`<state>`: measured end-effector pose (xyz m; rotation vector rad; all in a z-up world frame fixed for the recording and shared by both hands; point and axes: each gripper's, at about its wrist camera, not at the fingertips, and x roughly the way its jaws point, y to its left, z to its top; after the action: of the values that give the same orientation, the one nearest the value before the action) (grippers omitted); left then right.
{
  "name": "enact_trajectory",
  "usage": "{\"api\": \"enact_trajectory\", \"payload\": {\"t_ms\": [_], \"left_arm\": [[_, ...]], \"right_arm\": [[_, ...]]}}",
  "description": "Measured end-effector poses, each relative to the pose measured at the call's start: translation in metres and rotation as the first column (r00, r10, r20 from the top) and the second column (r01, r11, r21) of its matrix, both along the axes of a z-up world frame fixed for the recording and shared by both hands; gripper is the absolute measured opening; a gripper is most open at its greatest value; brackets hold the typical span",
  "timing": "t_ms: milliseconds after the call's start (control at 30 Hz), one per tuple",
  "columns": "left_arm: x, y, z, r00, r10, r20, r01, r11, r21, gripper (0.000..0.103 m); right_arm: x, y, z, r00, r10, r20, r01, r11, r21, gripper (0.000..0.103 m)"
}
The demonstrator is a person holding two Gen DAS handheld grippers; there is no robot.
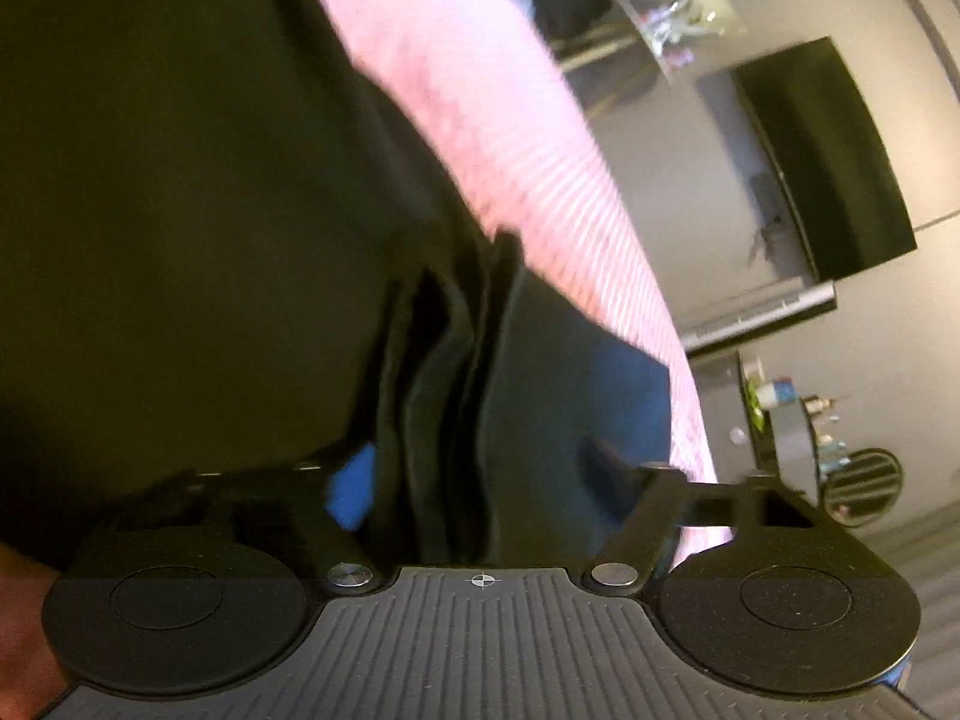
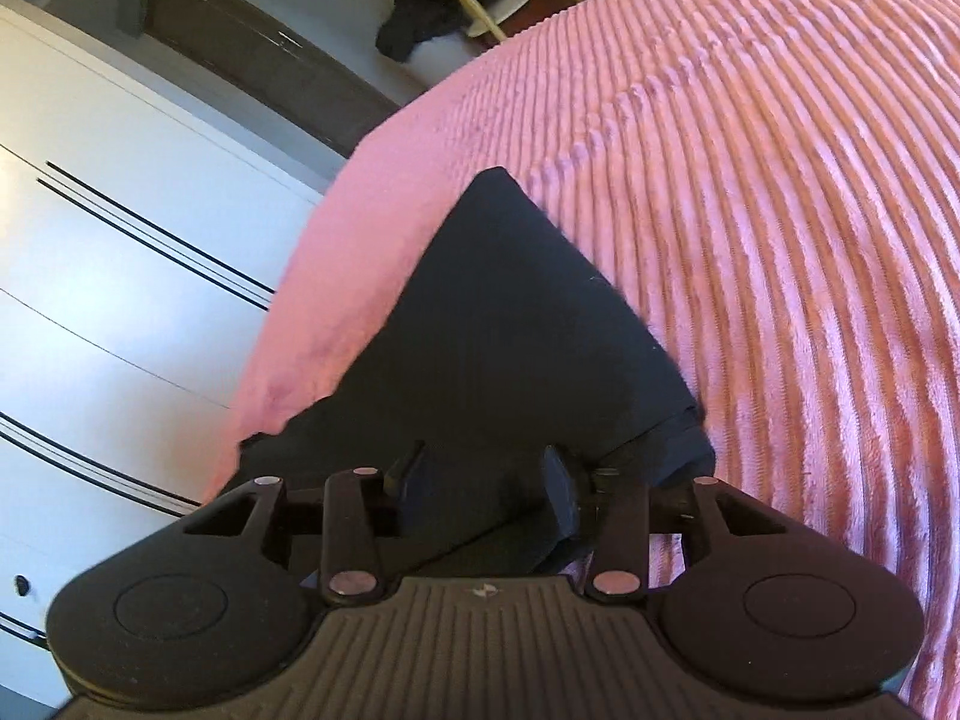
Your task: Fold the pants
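The dark pants [image 1: 180, 210] fill the left of the left wrist view and lie on a pink ribbed bedspread [image 1: 480, 90]. Several upright folds of the pants stand between the fingers of my left gripper [image 1: 480, 468]. Its jaws are apart; the blue pad [image 1: 354, 486] sits against the folds, and the other finger [image 1: 606, 456] looks clear of them. In the right wrist view a folded, pointed part of the pants [image 2: 498, 330] lies flat on the bedspread [image 2: 780, 210]. My right gripper [image 2: 483, 483] hovers low over its near end, jaws apart, cloth showing beneath and between the fingers.
A white wardrobe [image 2: 120, 240] stands close along the bed's left edge. A dark heap [image 2: 420, 18] lies by a round table's foot [image 2: 504, 6] beyond the bed. A black screen [image 1: 828, 162] hangs on the wall, with a shelf of small items [image 1: 780, 408] below it.
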<state>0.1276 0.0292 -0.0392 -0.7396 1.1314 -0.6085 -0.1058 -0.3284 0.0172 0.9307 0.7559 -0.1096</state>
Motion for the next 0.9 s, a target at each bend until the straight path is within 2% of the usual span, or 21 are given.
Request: {"api": "enact_trajectory", "payload": {"t_ms": [67, 100, 167, 200, 233, 300, 400, 467, 533, 600, 667, 700, 767, 800, 867, 900], "left_arm": [[0.007, -0.004, -0.008, 1.0, -0.015, -0.014, 0.015, 1.0, -0.012, 0.068], [0.011, -0.006, -0.01, 1.0, -0.02, -0.024, 0.02, 1.0, -0.022, 0.066], [0.017, -0.01, -0.016, 0.997, -0.011, -0.072, 0.007, 0.998, -0.058, 0.049], [0.019, -0.013, -0.021, 0.994, -0.016, -0.104, 0.009, 0.998, -0.069, 0.023], [0.022, -0.017, -0.027, 0.991, -0.014, -0.136, 0.007, 0.999, -0.052, 0.01], [0.019, -0.018, -0.027, 0.993, 0.0, -0.121, -0.005, 0.999, -0.037, 0.01], [0.012, -0.01, -0.011, 0.999, 0.023, -0.03, -0.024, 0.999, -0.028, 0.009], [0.009, 0.002, 0.004, 0.998, 0.053, 0.028, -0.051, 0.998, -0.043, 0.009], [0.005, 0.026, 0.021, 0.993, 0.082, 0.09, -0.08, 0.997, -0.019, 0.009], [0.001, 0.051, 0.034, 0.98, 0.104, 0.172, -0.113, 0.993, 0.046, 0.009], [-0.002, 0.072, 0.036, 0.965, 0.11, 0.237, -0.148, 0.978, 0.148, 0.011], [-0.002, 0.081, 0.032, 0.963, 0.115, 0.244, -0.172, 0.958, 0.23, 0.012], [-0.006, 0.086, 0.023, 0.954, 0.133, 0.27, -0.225, 0.912, 0.342, 0.028], [-0.009, 0.087, 0.018, 0.949, 0.139, 0.282, -0.242, 0.896, 0.373, 0.036], [-0.01, 0.083, 0.015, 0.952, 0.123, 0.279, -0.224, 0.904, 0.365, 0.036], [-0.01, 0.081, 0.016, 0.954, 0.119, 0.275, -0.216, 0.909, 0.356, 0.042]], "right_arm": [[-0.009, -0.001, 0.004, 1.0, 0.005, 0.021, -0.005, 1.0, -0.002, 0.041], [-0.001, -0.004, 0.005, 1.0, 0.009, 0.028, -0.009, 1.0, -0.006, 0.042], [-0.011, -0.008, 0.016, 0.999, 0.012, 0.036, -0.011, 1.0, -0.015, 0.042], [-0.007, -0.006, 0.022, 0.999, 0.012, 0.036, -0.012, 1.0, -0.016, 0.042], [-0.008, -0.006, 0.024, 0.999, 0.009, 0.031, -0.008, 1.0, -0.016, 0.042], [-0.008, -0.003, 0.026, 1.0, 0.005, 0.025, -0.004, 1.0, -0.008, 0.042], [-0.004, -0.004, 0.033, 0.999, 0.036, 0.033, -0.035, 0.999, -0.018, 0.044], [0.006, -0.008, 0.033, 0.998, 0.043, 0.035, -0.042, 0.999, -0.03, 0.049], [0.009, -0.012, 0.037, 0.998, 0.037, 0.045, -0.035, 0.998, -0.043, 0.049], [0.011, -0.01, 0.041, 0.998, 0.04, 0.055, -0.038, 0.998, -0.051, 0.049], [0.014, -0.005, 0.044, 0.997, 0.052, 0.061, -0.048, 0.996, -0.07, 0.049], [0.018, 0.0, 0.042, 0.997, 0.06, 0.058, -0.056, 0.996, -0.076, 0.049], [0.029, 0.012, 0.035, 0.996, 0.082, 0.041, -0.078, 0.994, -0.077, 0.049], [0.035, 0.019, 0.032, 0.995, 0.094, 0.032, -0.091, 0.993, -0.078, 0.048], [0.048, 0.034, 0.025, 0.991, 0.13, 0.016, -0.128, 0.988, -0.086, 0.042], [0.053, 0.04, 0.022, 0.99, 0.143, 0.013, -0.141, 0.986, -0.091, 0.039]]}}
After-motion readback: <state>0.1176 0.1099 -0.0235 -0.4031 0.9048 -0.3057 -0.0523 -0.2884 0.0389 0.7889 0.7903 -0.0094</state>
